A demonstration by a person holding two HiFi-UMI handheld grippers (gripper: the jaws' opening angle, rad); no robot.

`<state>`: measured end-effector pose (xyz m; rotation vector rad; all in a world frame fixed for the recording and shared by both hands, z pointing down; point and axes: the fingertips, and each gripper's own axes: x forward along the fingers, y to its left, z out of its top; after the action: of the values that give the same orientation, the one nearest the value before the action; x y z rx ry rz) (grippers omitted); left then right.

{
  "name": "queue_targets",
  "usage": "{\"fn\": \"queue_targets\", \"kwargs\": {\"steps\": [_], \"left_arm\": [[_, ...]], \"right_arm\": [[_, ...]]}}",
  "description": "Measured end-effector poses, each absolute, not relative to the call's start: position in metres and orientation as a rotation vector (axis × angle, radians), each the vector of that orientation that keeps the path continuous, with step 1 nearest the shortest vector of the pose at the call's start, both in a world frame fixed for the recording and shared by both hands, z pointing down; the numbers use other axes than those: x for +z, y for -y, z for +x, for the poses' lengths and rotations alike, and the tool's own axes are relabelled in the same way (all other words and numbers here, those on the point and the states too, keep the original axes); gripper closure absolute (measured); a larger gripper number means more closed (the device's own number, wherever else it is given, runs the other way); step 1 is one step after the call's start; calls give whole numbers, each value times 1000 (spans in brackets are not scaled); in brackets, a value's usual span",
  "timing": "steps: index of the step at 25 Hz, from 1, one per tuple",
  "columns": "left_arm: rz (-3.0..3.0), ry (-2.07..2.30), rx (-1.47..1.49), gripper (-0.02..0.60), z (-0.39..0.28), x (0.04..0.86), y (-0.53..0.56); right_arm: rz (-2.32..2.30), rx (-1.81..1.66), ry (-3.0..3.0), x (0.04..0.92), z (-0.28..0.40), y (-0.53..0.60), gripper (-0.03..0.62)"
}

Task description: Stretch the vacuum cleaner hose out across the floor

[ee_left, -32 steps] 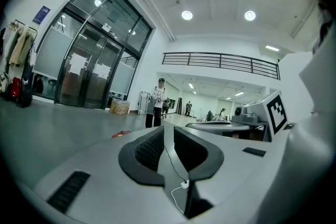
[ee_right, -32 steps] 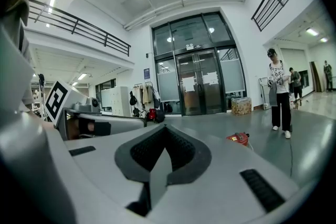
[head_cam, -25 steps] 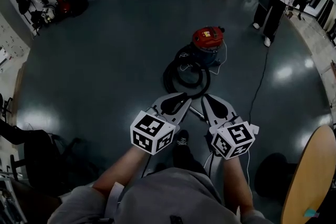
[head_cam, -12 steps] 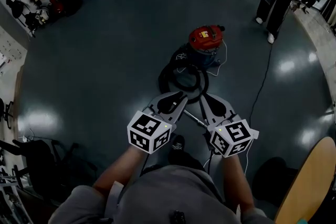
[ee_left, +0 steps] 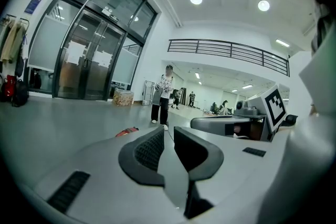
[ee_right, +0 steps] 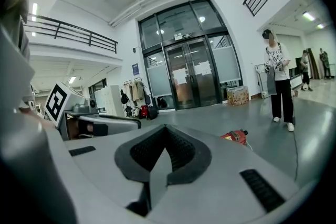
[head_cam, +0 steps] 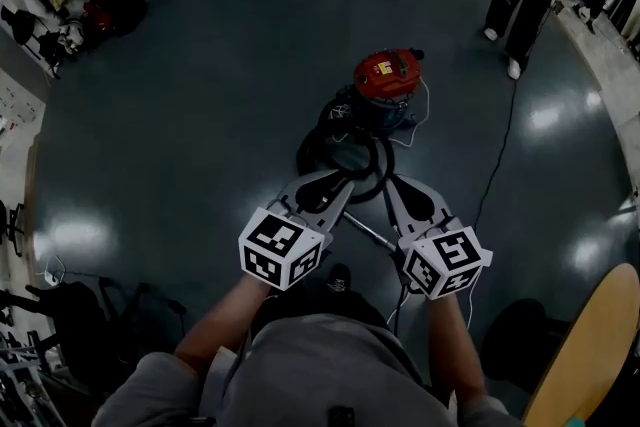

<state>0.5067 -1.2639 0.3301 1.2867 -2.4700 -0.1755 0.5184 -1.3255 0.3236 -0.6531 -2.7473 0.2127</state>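
A: Hose (head_cam: 306,153) location?
B: Coiled on floor (head_cam: 180,115), touching near side of red vacuum cleaner (head_cam: 388,75), just past both gripper tips.
A: Jaws?
B: Left gripper (ee_left: 168,132) slightly apart, nothing between. Right gripper (ee_right: 166,129) pressed together, empty.

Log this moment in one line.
left hand-held gripper: open, empty | right hand-held gripper: shut, empty | hose: coiled by vacuum, not gripped

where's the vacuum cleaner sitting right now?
Head view: the red-topped vacuum cleaner stands on the dark floor just above centre, with the coiled black hose lying directly below it in the picture.
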Motion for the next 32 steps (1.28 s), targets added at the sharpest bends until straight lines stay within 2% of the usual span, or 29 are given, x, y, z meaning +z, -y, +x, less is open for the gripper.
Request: {"fn": "queue_targets", "kwargs": {"steps": [18,26,32], "left_arm": [[1582,2257,-104,515,453,326,1209],[1646,2183,48,515,438,357,1219],[1568,2172,121,515,407,418,1242]], "right_arm": [[-322,122,2836,304,472,1264,589],[-335,41,2752,333,457,1273,589],[-438,6,2624,400,434,1294,589]]}}
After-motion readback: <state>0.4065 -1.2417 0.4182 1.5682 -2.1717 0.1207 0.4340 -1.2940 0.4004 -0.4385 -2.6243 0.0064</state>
